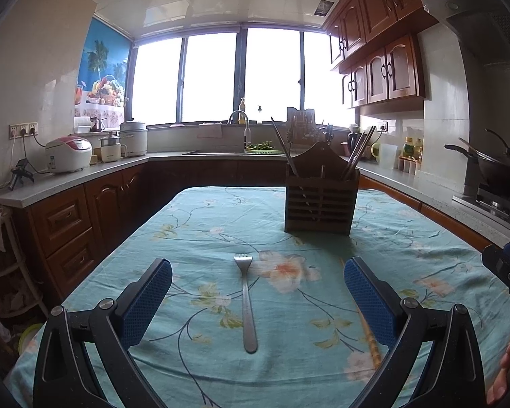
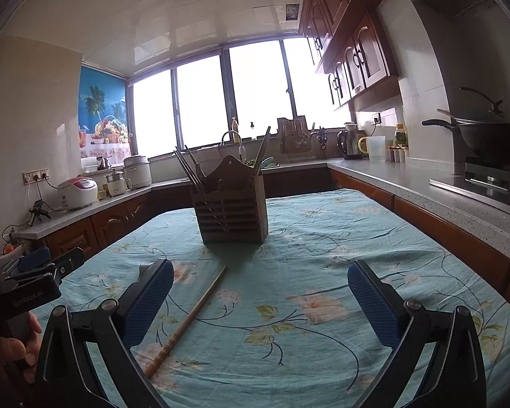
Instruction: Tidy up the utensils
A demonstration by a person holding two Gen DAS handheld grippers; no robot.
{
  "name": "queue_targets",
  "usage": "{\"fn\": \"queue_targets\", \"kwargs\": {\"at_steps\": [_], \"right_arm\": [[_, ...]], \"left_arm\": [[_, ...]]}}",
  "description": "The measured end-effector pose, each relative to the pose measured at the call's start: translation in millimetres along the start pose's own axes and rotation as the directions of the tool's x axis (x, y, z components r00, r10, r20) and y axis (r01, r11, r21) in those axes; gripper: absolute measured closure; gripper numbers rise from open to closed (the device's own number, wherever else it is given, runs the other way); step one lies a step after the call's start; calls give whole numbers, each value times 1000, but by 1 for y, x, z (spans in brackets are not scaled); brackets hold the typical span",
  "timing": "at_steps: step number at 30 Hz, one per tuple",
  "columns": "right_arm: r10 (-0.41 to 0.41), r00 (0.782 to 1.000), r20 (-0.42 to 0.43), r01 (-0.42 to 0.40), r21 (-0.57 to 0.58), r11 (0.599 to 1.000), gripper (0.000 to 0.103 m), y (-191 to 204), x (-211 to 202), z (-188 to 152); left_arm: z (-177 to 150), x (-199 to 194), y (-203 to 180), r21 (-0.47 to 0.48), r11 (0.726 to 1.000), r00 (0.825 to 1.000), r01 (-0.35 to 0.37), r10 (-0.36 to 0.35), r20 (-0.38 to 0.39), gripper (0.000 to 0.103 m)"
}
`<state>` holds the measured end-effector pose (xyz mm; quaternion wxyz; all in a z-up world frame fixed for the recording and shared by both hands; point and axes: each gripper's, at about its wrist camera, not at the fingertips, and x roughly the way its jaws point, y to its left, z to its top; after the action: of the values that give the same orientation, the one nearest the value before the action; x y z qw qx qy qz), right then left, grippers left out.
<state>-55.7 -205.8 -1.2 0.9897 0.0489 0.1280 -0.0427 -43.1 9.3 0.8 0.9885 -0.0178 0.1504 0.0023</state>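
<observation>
Left wrist: smooth steel fork [image 1: 247,306].

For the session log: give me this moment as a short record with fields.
surface: table with floral cloth
holder: wooden utensil holder, upright, chopsticks inside
fork: fork flat on the cloth, between the fingers of the left hand-held gripper, untouched
chopstick: loose chopstick on the cloth
right hand-held gripper: open, empty
</observation>
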Motion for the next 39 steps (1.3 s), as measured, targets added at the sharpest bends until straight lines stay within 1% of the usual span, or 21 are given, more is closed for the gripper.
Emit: {"fn": "queue_targets", "kwargs": {"at_steps": [6,26,39], "right_arm": [[3,1000,2,-3,-2,1000,0,2,1,0],[6,1000,4,-6,2,1000,0,3,0,-1],[9,1000,6,-9,0,1000,0,5,1,-1]], "left_arm": [[1,3,0,9,1000,1000,-2,2,-14,1],[1,2,-2,25,999,1000,-21,21,-1,1],[-2,0,-5,45,999,1000,-17,16,9,1]]}}
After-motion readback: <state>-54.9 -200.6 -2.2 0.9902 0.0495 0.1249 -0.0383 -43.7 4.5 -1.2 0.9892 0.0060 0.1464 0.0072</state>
